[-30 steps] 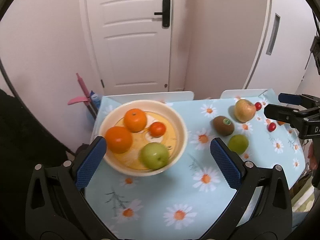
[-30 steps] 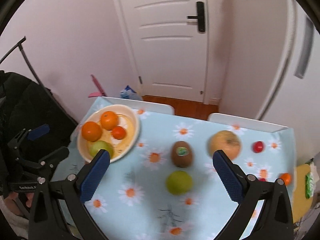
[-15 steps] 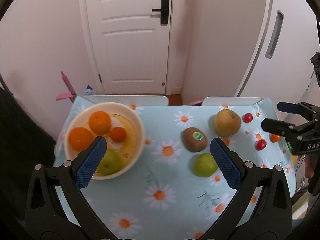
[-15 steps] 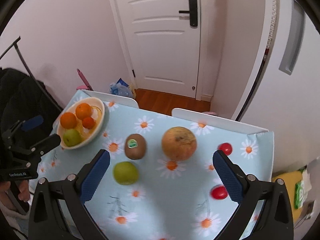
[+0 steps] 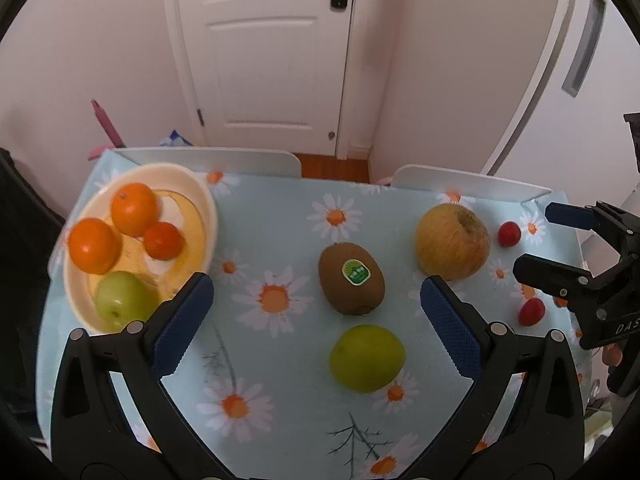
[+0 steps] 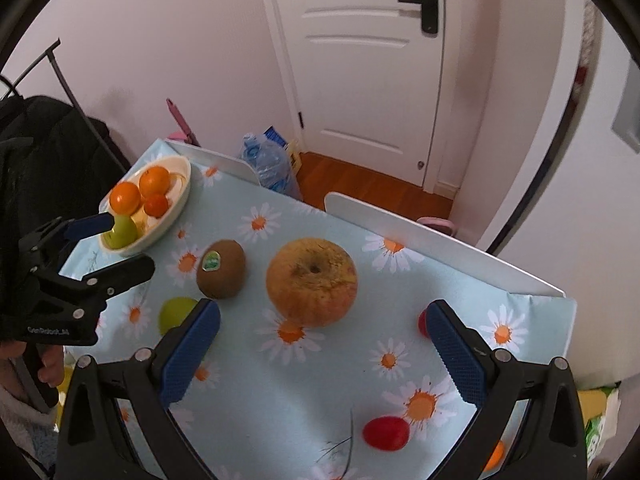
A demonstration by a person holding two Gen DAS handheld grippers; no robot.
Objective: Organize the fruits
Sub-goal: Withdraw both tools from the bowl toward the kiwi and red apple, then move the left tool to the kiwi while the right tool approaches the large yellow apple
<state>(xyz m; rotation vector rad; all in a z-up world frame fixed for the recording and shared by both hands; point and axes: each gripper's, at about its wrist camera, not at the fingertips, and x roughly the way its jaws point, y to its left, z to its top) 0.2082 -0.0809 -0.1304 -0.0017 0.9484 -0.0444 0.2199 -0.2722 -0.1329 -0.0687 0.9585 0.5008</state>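
A cream bowl [image 5: 206,200] at the table's left holds two oranges [image 5: 134,209], a small tangerine [image 5: 164,241] and a green apple [image 5: 120,300]. On the daisy cloth lie a kiwi [image 5: 351,278], a green apple [image 5: 366,358], a large yellow apple [image 5: 452,242] and red cherry tomatoes [image 5: 509,234]. My left gripper [image 5: 316,322] hovers open over the kiwi and green apple. My right gripper [image 6: 324,344] stands open around the yellow apple [image 6: 311,282], with a cherry tomato [image 6: 386,433] below it. The kiwi [image 6: 221,269] and bowl [image 6: 176,210] lie to its left.
White chair backs [image 5: 208,160] stand along the table's far edge, before a white door [image 5: 272,48]. A plastic bag [image 6: 268,162] sits on the floor beyond. Black fabric [image 6: 36,148] hangs at the left. A hand [image 6: 44,364] holds the left gripper.
Both grippers have swung to the right and come closer to the table. The bowl slid to the left of both views; the kiwi, apples and tomatoes now fill the middle.
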